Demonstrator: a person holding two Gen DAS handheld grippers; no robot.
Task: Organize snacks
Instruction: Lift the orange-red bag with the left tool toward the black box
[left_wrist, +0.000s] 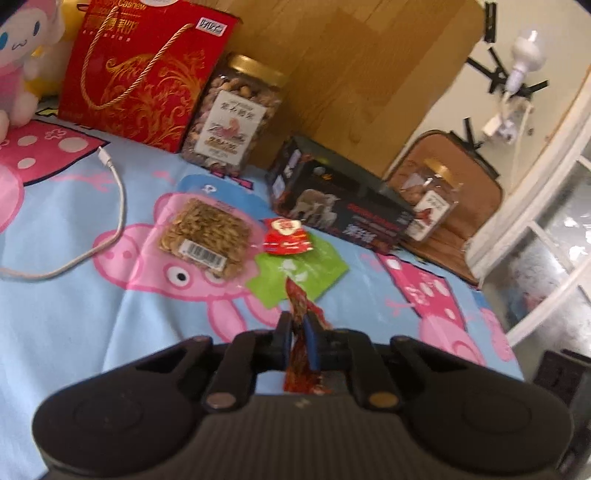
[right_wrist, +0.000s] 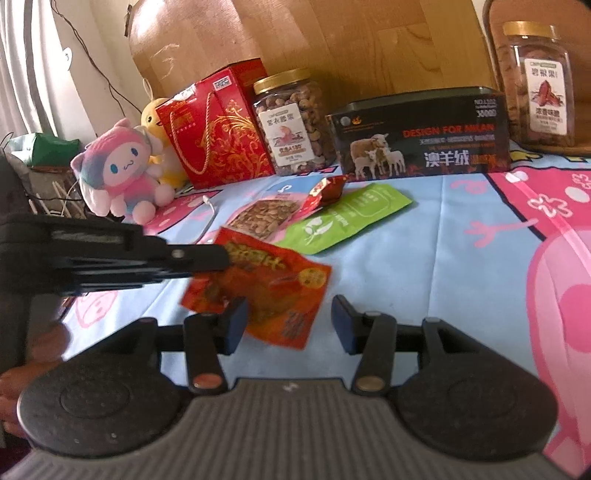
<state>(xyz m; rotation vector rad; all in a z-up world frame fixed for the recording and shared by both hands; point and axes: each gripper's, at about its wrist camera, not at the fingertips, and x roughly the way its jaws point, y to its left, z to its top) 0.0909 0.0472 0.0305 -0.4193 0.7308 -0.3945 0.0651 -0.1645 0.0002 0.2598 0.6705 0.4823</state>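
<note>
My left gripper (left_wrist: 297, 322) is shut on a red-orange snack packet (left_wrist: 301, 306), seen edge-on between its fingers. In the right wrist view the same packet (right_wrist: 273, 284) hangs just above the blue cartoon sheet (right_wrist: 424, 258), pinched at its left edge by the left gripper (right_wrist: 221, 258), which comes in from the left. My right gripper (right_wrist: 290, 325) is open, and the packet's lower corner lies between its fingers without the pads pressing on it. Farther back lie a clear bag of seeds (right_wrist: 264, 218), a small red packet (right_wrist: 327, 192) and a green pouch (right_wrist: 347, 218).
Along the wooden headboard stand a red gift box (right_wrist: 218, 129), a nut jar (right_wrist: 291, 122), a black box with sheep (right_wrist: 421, 136) and a second jar (right_wrist: 535, 85). Plush toys (right_wrist: 122, 173) sit at the left. A white cable (left_wrist: 110, 206) lies on the sheet.
</note>
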